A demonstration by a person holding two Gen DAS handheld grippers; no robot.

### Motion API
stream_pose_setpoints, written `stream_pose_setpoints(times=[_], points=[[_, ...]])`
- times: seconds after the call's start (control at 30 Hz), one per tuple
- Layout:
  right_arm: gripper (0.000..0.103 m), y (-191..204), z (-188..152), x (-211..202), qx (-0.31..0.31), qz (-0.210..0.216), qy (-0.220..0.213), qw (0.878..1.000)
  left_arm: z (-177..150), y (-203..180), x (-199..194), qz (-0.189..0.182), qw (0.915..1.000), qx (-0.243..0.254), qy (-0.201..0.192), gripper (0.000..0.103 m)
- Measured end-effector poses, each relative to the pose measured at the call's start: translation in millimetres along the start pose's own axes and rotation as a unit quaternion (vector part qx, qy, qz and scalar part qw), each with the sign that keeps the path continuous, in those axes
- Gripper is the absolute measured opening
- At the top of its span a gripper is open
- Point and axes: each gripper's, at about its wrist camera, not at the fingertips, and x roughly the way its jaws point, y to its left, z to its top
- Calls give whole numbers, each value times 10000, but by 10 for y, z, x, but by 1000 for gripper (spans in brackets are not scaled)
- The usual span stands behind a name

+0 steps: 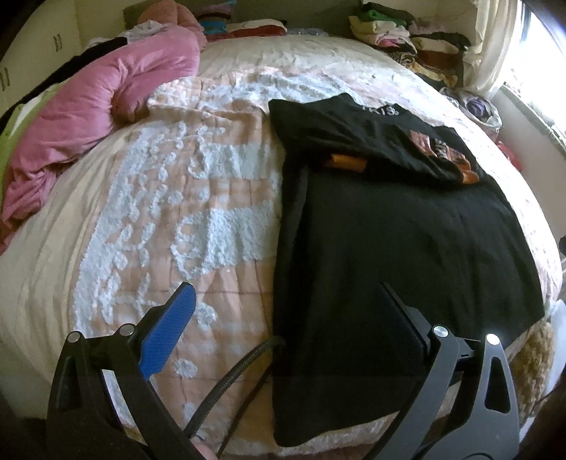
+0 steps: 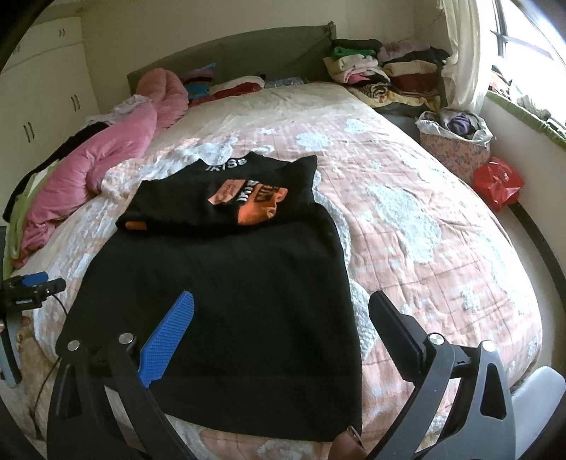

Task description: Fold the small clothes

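A black T-shirt [image 1: 399,247] [image 2: 226,293] lies flat on the bed, lower hem toward me. Its top part is folded down over itself, showing an orange print [image 2: 260,207] [image 1: 456,159] and white neck lettering. My left gripper [image 1: 286,304] hovers open above the shirt's near left edge, blue finger over the bedspread, black finger over the cloth, nothing held. My right gripper [image 2: 281,311] is open above the shirt's near right part, straddling its right edge, empty. The left gripper [image 2: 33,283] shows at the far left of the right wrist view.
The shirt rests on a pink-and-white quilted bedspread [image 2: 406,212] [image 1: 169,198]. A pink duvet [image 1: 102,109] [image 2: 106,155] is bunched at the left. Stacks of folded clothes [image 2: 385,67] [image 1: 399,32] sit at the headboard. A box of clothes [image 2: 456,141] and red bag [image 2: 498,182] stand right.
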Motion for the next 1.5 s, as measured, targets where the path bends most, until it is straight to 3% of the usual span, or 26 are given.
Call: stream_pose_setpoints(times=[0.57, 1.0, 1.2, 1.3, 1.37, 1.5], points=[[98, -141, -279, 104, -27, -63, 335, 9994, -279, -40, 179, -45, 9994, 26, 353, 94], [98, -289, -453, 185, 137, -45, 583, 9982, -663, 224, 298, -749, 9918, -571, 859, 93], [98, -311, -475, 192, 185, -46, 595, 9980, -763, 262, 259, -867, 9905, -647, 854, 80], [98, -329, -475, 195, 235, -38, 601, 9979, -777, 259, 239, -877, 9905, -647, 842, 70], [98, -323, -477, 199, 242, -32, 601, 9979, -772, 246, 229, -987, 9894, -640, 850, 56], [98, -324, -469, 187, 224, -36, 574, 9981, -770, 223, 188, -1005, 9892, -626, 869, 52]])
